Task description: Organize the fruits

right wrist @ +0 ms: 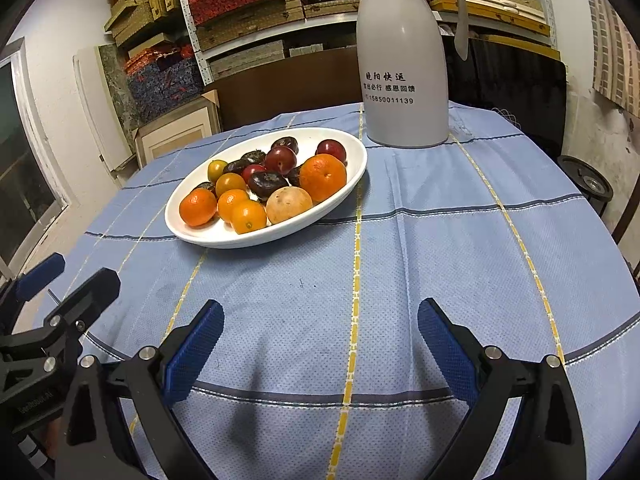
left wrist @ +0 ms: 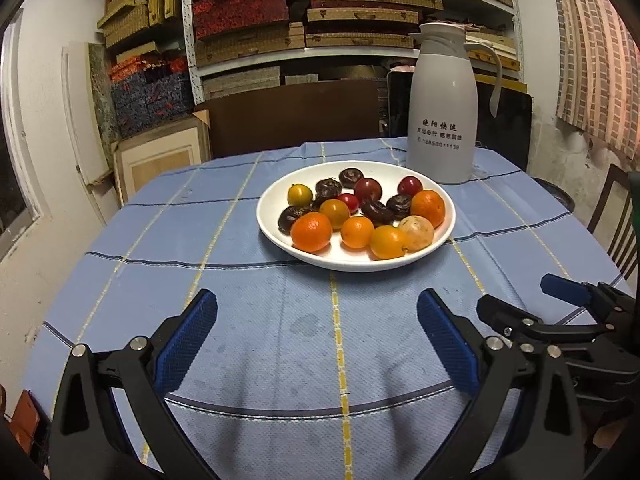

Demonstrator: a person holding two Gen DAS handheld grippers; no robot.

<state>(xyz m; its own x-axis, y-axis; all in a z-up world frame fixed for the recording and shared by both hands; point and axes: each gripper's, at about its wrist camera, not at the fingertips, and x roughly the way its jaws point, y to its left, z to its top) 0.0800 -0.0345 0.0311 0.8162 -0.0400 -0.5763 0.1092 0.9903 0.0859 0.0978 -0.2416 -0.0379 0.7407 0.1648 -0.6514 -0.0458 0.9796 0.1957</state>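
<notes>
A white plate sits mid-table, piled with several fruits: orange tangerines, small kumquats, red plums, dark brown water chestnuts and one pale round fruit. My left gripper hovers open over bare cloth in front of the plate. My right gripper is open too, nearer the plate's right side, empty. Each gripper shows at the edge of the other's view: the right gripper, the left gripper.
A tall white thermos jug stands behind the plate at the right. The round table wears a blue checked cloth. Shelves of boxes line the back wall; a chair stands at right.
</notes>
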